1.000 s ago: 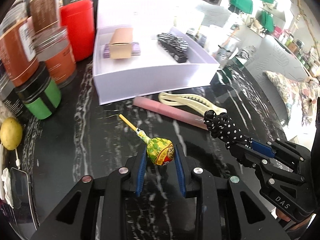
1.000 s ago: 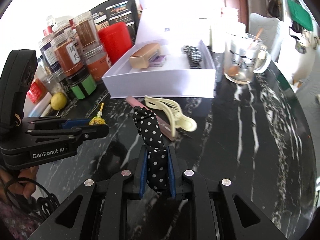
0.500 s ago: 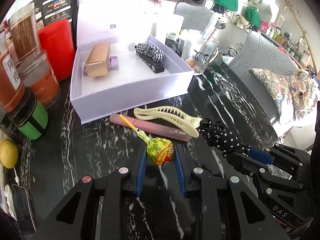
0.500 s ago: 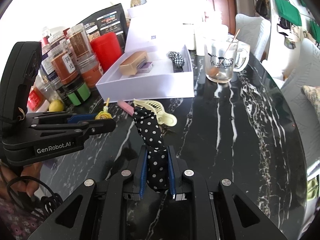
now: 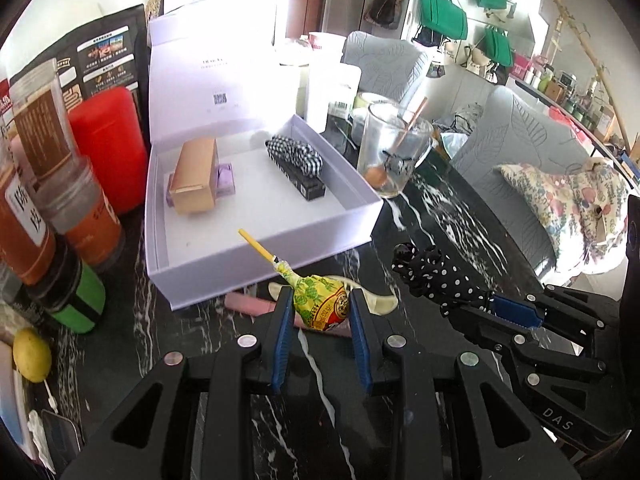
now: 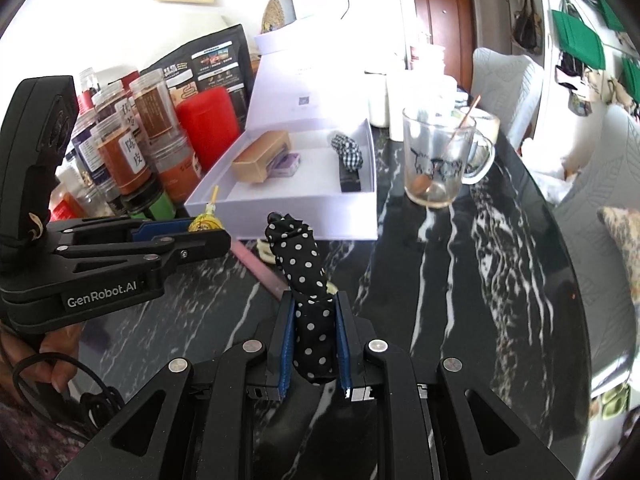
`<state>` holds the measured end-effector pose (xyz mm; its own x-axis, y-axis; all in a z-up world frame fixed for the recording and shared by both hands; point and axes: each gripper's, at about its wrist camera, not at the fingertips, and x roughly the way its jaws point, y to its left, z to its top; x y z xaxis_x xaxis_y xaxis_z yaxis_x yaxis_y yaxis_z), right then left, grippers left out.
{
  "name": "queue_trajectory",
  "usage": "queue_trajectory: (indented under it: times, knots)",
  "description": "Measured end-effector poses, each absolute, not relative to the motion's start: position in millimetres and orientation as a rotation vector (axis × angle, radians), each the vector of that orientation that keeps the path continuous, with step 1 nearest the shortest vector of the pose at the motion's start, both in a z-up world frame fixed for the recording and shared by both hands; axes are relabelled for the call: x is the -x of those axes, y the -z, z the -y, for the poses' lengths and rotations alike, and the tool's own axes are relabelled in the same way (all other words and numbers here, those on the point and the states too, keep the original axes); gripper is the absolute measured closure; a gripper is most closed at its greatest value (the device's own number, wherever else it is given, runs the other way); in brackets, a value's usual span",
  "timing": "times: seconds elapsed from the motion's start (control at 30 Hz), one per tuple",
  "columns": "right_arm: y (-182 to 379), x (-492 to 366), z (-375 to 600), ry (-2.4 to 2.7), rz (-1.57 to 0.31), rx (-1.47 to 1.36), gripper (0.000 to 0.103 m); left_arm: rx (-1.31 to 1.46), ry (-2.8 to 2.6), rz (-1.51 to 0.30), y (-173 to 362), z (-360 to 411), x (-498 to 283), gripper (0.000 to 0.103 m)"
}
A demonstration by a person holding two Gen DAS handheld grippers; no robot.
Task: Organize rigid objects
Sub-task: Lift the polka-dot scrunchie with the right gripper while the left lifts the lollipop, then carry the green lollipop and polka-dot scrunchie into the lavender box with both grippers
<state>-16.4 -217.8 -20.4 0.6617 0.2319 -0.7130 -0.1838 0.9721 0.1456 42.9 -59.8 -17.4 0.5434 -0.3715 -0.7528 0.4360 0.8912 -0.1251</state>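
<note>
My left gripper (image 5: 320,312) is shut on a lollipop (image 5: 318,306) in a yellow-green wrapper, its stick pointing at the open white box (image 5: 272,256). My right gripper (image 6: 312,320) is shut on a black polka-dot hair clip (image 6: 304,264), held above the black marble table. The box holds a gold carton (image 5: 194,176), a purple item (image 5: 224,178) and a checkered clip on a black case (image 5: 296,162). A cream claw clip (image 5: 376,302) and a pink stick (image 5: 244,304) lie on the table below the left gripper, partly hidden.
Jars (image 5: 60,184) and a red canister (image 5: 108,148) crowd the left of the box. A glass mug with a spoon (image 5: 390,156) stands right of it. A lemon (image 5: 32,354) lies at the left edge. The table's rim curves on the right (image 6: 568,264).
Both grippers have risen and moved toward the box, each still holding its object. The claw clip and pink stick now lie under the left gripper.
</note>
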Motion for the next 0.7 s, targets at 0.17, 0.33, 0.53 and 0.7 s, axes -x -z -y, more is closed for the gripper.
queue_trajectory:
  times: [0.17, 0.33, 0.53, 0.7]
  knots:
    - [12, 4, 218, -0.238, -0.802, -0.044, 0.085, -0.076, 0.478, -0.847, 9, 60, -53, 0.076]
    - [8, -10, 217, -0.245, -0.8, -0.037, 0.085, -0.069, 0.472, -0.819, 0, 59, -65, 0.076]
    - [3, -28, 218, -0.255, -0.791, -0.039, 0.085, -0.059, 0.45, -0.788, -11, 56, -83, 0.076]
    - [-3, -45, 216, -0.256, -0.772, -0.028, 0.085, -0.049, 0.43, -0.77, -15, 54, -100, 0.076]
